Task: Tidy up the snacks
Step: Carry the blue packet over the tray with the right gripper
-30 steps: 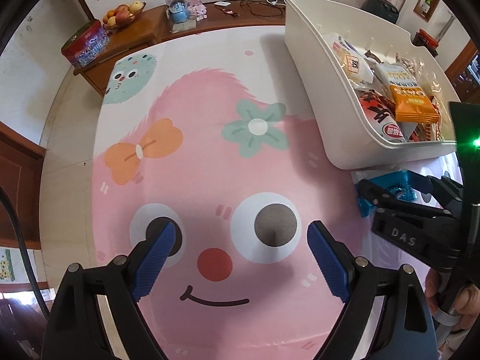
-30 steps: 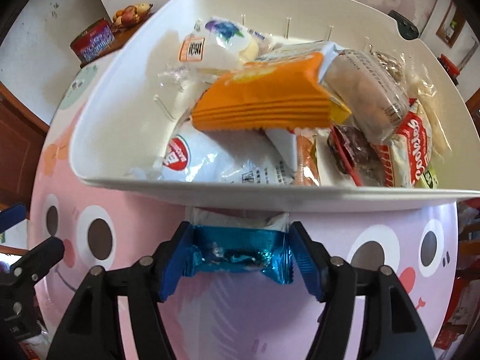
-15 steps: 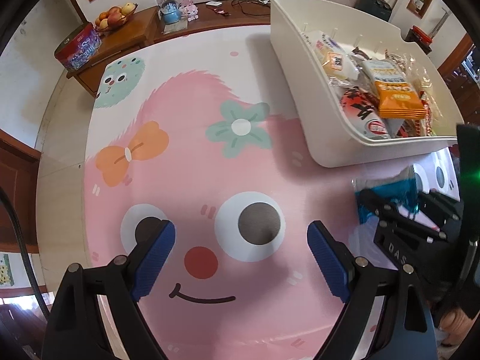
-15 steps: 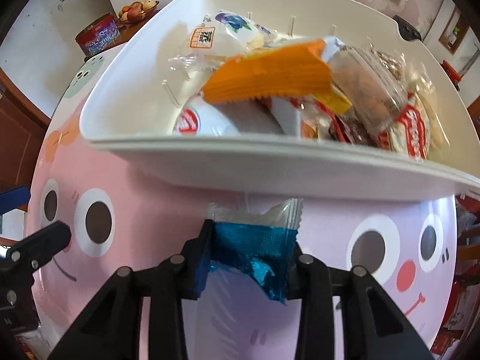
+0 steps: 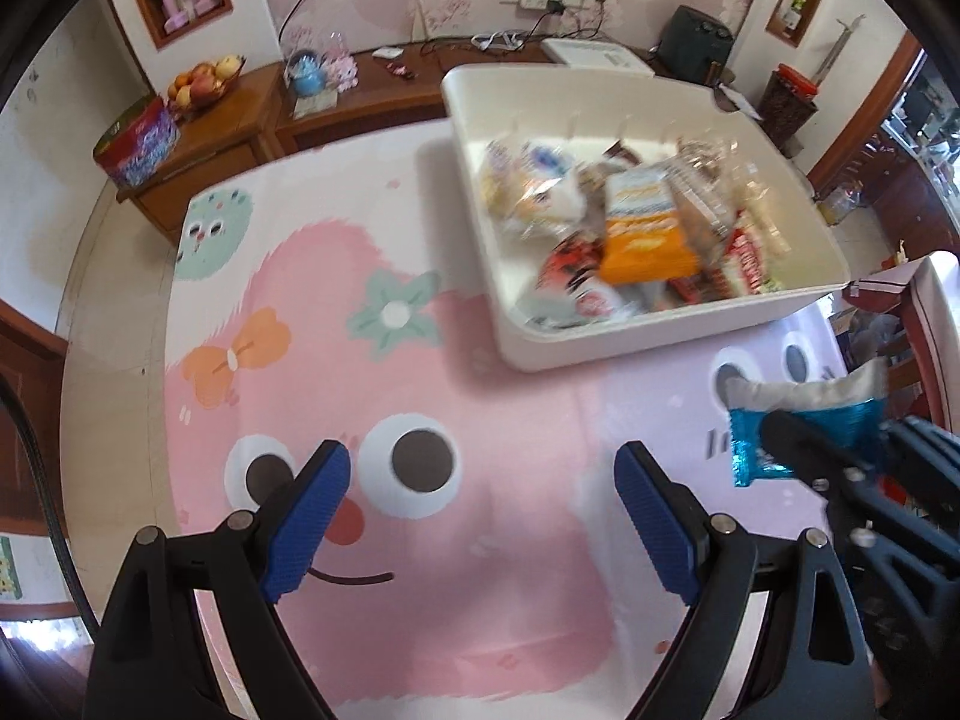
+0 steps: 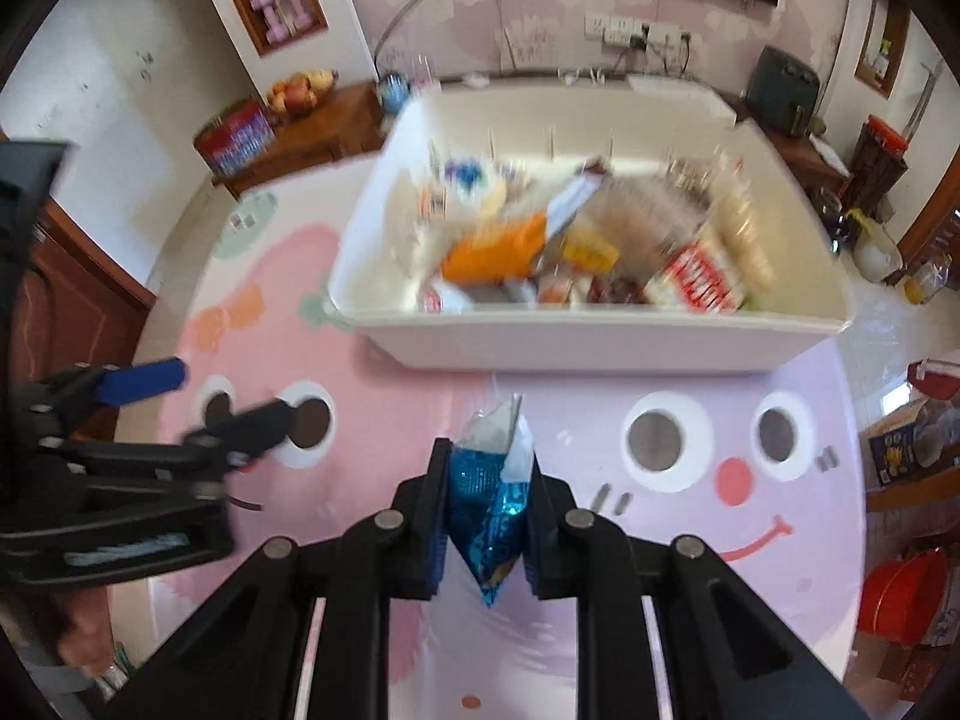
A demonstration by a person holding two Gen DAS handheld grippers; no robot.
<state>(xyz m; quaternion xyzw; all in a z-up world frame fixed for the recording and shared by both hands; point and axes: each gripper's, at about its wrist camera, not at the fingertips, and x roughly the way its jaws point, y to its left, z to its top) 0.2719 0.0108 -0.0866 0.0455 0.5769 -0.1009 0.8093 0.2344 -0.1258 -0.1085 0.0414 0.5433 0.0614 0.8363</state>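
Right gripper: jaws clamped tight on a blue foil snack packet, which is squeezed narrow and creased between the pads.
Packet's position: held clear above the tablecloth, its crimped silver end sticking out past the fingertips toward the bin, its lower corner hanging down between the jaws.
Left gripper: jaws wide apart, nothing between the blue pads; only the printed cloth shows in the gap.
Ahead of the right jaws: a white plastic bin; its near wall runs straight across the view, beyond the packet's tip, with a strip of bare cloth between.
Bin contents: a heap of wrapped snacks, blurred; an orange packet left of centre and a red-and-white one to the right can be made out. The left part of the bin floor, against its left wall, is bare.
Bin from the left jaws: ahead and to the right, its near corner well beyond the right fingertip.
Open room: the cartoon-face cloth lies bare under and ahead of both pairs of jaws, and widely to the left of the left jaws, out to the table's edge.
Grippers to each other: side by side and apart; from the left wrist the right gripper and its packet sit just beyond the right finger.
Beyond the bin: a wooden sideboard with a fruit bowl and a red tin.
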